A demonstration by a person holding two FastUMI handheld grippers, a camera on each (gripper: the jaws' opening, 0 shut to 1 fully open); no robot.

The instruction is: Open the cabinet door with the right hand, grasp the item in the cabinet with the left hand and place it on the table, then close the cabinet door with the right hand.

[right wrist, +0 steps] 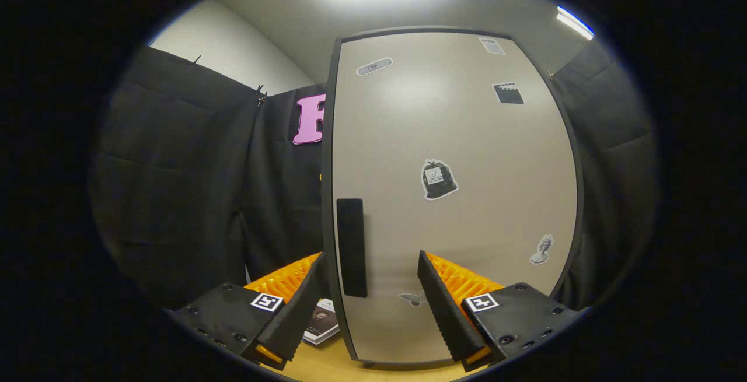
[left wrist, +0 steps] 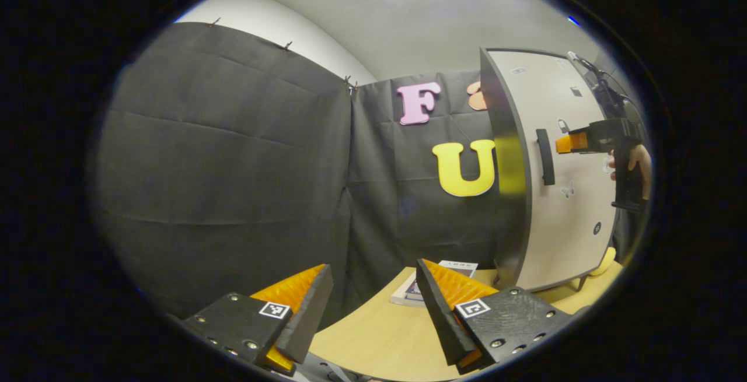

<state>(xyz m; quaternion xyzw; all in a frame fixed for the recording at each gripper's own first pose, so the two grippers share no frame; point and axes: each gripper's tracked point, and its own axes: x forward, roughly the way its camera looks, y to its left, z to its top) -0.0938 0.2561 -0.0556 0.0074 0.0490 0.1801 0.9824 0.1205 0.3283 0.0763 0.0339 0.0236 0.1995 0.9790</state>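
1. Right hand-held gripper (right wrist: pixel 367 294) spread, jaws straddling the cabinet door (right wrist: pixel 455 195) edge near the handle (right wrist: pixel 351 248).
2. Left hand-held gripper (left wrist: pixel 370 306) spread, empty, over the table (left wrist: pixel 379 335).
3. Item inside cabinet: hidden.
4. Risk: fingers slipping off the handle; the door could swing into the book (left wrist: pixel 435 283) at the table's far edge.

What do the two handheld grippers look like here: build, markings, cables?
Each gripper, left and right, has two wedge-shaped fingers with ribbed inner faces on dark, screw-studded blocks, each carrying a small square black-and-white marker. In the left gripper view the right gripper appears as a dark boxy body in a hand, cables rising behind it.
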